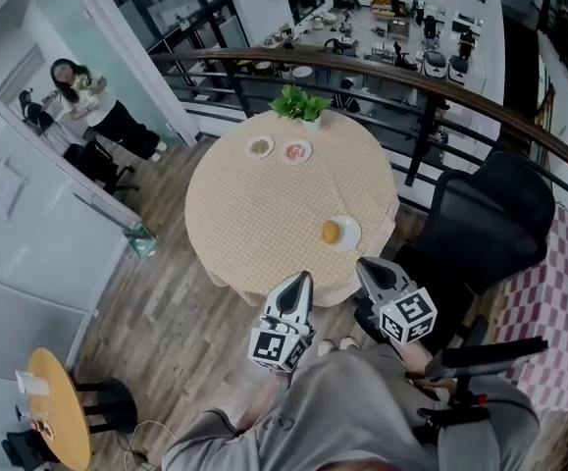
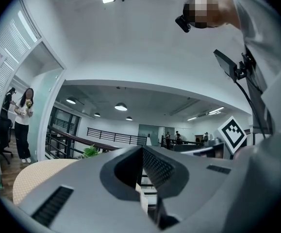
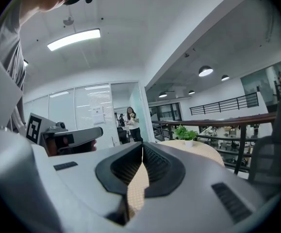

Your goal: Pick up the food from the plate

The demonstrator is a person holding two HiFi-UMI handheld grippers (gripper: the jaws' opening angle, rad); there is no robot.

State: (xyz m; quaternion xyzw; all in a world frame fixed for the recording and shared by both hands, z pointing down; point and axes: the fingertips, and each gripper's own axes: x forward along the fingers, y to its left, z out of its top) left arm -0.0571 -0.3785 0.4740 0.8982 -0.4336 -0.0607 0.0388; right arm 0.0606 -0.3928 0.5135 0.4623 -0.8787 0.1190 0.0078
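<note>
A white plate (image 1: 347,234) lies near the right front edge of the round, beige-clothed table (image 1: 264,214). On it sits an orange-brown piece of food (image 1: 331,232). My left gripper (image 1: 303,279) is held low at the table's near edge, its jaws shut and empty. My right gripper (image 1: 364,264) hovers just below and right of the plate, also shut with nothing in it. In the left gripper view the left gripper (image 2: 141,150) points level over the table, tips together. In the right gripper view the right gripper (image 3: 142,147) shows its tips touching too.
Two small dishes (image 1: 260,147) (image 1: 296,150) and a potted plant (image 1: 299,103) stand at the table's far side. A black office chair (image 1: 490,214) is close on the right, a curved railing (image 1: 440,86) behind. A person (image 1: 92,101) stands far left. A small wooden side table (image 1: 63,410) is at lower left.
</note>
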